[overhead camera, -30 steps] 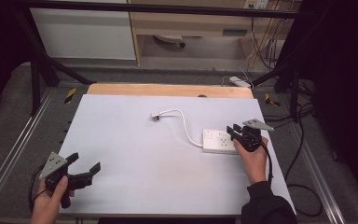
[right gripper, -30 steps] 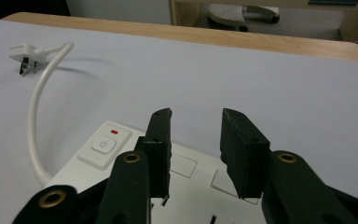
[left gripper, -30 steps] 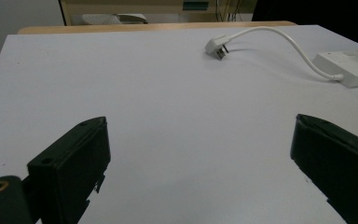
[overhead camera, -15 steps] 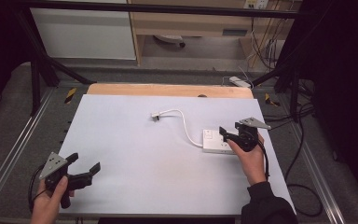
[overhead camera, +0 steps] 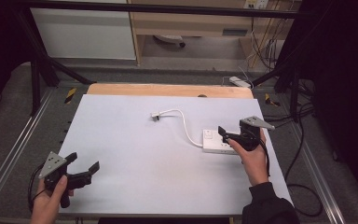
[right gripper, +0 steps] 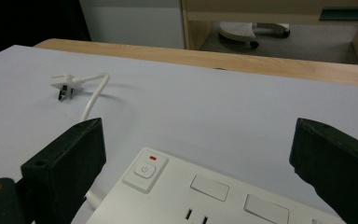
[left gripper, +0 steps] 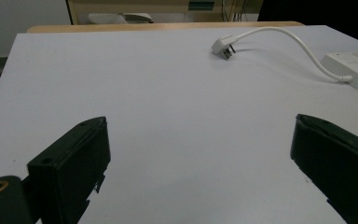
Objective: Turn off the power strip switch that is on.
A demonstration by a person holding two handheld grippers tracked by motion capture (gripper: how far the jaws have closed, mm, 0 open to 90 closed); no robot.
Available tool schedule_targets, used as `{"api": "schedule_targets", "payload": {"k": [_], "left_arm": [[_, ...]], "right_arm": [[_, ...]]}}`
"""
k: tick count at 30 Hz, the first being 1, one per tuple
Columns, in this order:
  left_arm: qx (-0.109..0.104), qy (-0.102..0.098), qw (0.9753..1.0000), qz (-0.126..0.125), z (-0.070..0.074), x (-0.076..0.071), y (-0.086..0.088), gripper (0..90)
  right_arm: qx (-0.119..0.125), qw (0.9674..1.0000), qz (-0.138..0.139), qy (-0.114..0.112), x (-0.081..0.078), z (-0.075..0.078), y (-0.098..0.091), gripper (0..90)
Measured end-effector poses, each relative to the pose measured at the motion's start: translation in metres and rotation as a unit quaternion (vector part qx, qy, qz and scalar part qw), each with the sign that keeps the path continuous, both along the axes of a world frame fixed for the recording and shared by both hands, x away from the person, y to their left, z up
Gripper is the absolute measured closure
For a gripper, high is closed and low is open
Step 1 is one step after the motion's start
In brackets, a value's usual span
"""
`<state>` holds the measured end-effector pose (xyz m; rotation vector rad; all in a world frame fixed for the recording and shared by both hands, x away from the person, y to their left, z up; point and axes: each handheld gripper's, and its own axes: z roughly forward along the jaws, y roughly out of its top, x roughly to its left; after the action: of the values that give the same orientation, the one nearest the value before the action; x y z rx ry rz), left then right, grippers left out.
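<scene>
Clearly the right gripper [overhead camera: 229, 135] has just been opening, jaws now wide above the power strip [overhead camera: 216, 141] near the table's [overhead camera: 121, 140] right edge, pressing nothing; lower squarely before closing, minding that edge. Left gripper [overhead camera: 83, 166] waits agape, 1 broad bare stretch between, plug [overhead camera: 155, 115] further back

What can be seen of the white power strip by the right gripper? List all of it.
The white plastic power strip lies flat on the pale table, near its right side. Its top carries a square power button with a small red mark, shuttered sockets, and a white cable curving off to a loose plug. The right gripper hovers over it, jaws just opened, wide apart and not pressing it.
</scene>
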<state>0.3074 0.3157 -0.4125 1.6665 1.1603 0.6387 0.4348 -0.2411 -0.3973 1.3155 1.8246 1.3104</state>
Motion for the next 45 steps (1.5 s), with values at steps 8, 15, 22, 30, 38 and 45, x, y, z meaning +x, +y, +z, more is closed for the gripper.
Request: {"api": "schedule_targets", "payload": {"k": [8, 15, 22, 30, 38, 45], "left_arm": [[-0.001, 0.003, 1.0000, 0.001, -0.001, 0.001, 0.001, 4.7], [-0.003, 0.003, 1.0000, 0.001, -0.001, 0.001, 0.001, 4.7], [-0.001, 0.002, 1.0000, -0.004, -0.001, 0.000, -0.001, 4.7], [0.000, 0.000, 1.0000, -0.009, 0.000, -0.001, -0.001, 4.7], [0.002, -0.001, 0.9999, -0.010, 0.000, -0.001, -0.001, 4.6], [0.002, -0.001, 0.9999, -0.010, 0.000, -0.001, -0.001, 4.6]], "right_arm": [[-0.006, 0.9999, 0.002, -0.015, -0.006, 0.006, 0.000, 3.0], [-0.003, 0.9996, 0.008, -0.026, -0.014, 0.016, -0.001, 2.7], [-0.001, 0.9990, 0.017, -0.042, -0.024, 0.026, -0.002, 3.8], [0.001, 0.9975, 0.024, -0.067, -0.038, 0.036, -0.003, 3.3], [-0.006, 0.9956, 0.023, -0.090, -0.053, 0.042, -0.005, 2.1], [0.000, 0.9952, 0.022, -0.096, -0.065, 0.043, -0.011, 2.0]]}}
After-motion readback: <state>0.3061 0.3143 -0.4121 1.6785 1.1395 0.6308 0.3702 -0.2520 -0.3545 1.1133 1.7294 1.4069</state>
